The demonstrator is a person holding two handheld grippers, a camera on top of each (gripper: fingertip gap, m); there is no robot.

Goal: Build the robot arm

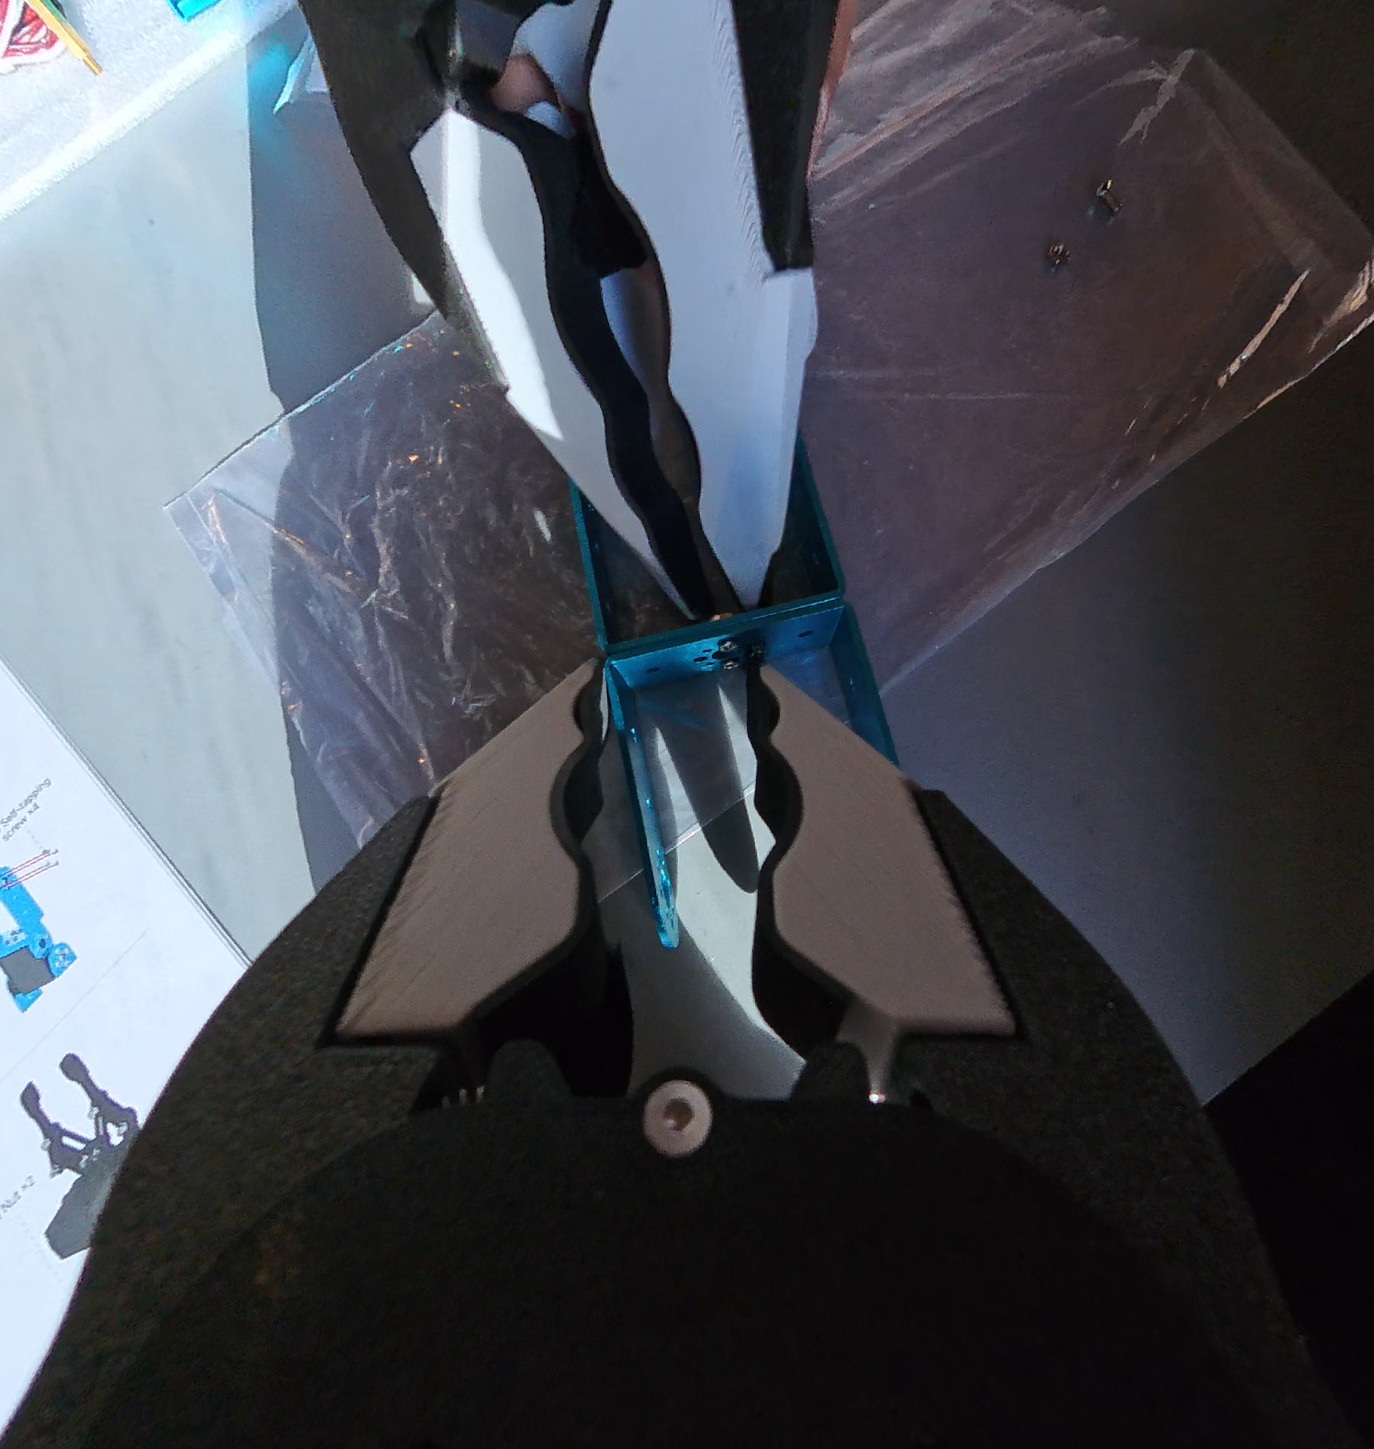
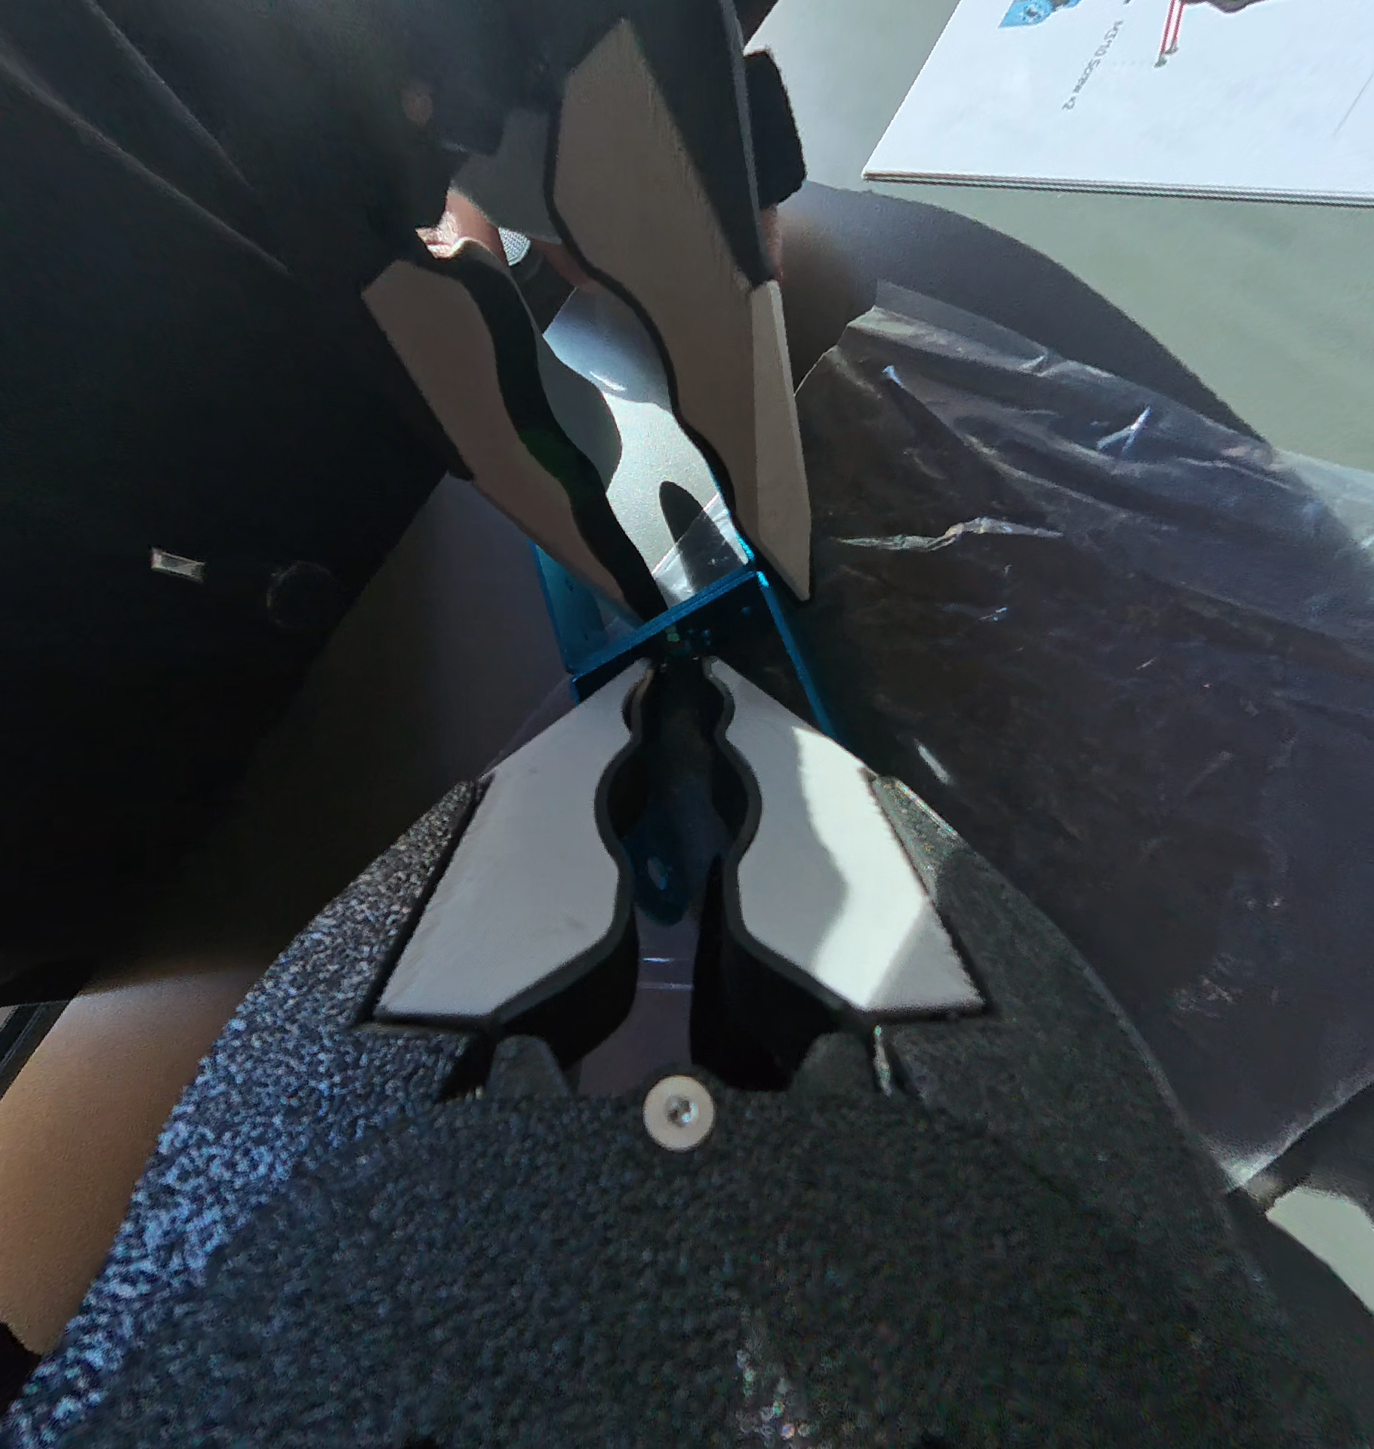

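The left hand-held gripper (image 1: 680, 682) is closed on the flange of a blue metal bracket (image 1: 735, 655). The right hand-held gripper (image 2: 680, 666), facing it, has its tips nearly shut at small screws (image 1: 735, 652) on the bracket's cross wall; whether it pinches one I cannot tell. The bracket hangs just above a clear plastic bag (image 1: 401, 549) on the white desk (image 1: 111, 392), with an instruction sheet (image 1: 33, 902) nearby. My advice: keep the left grip steady, right tips square to the wall.
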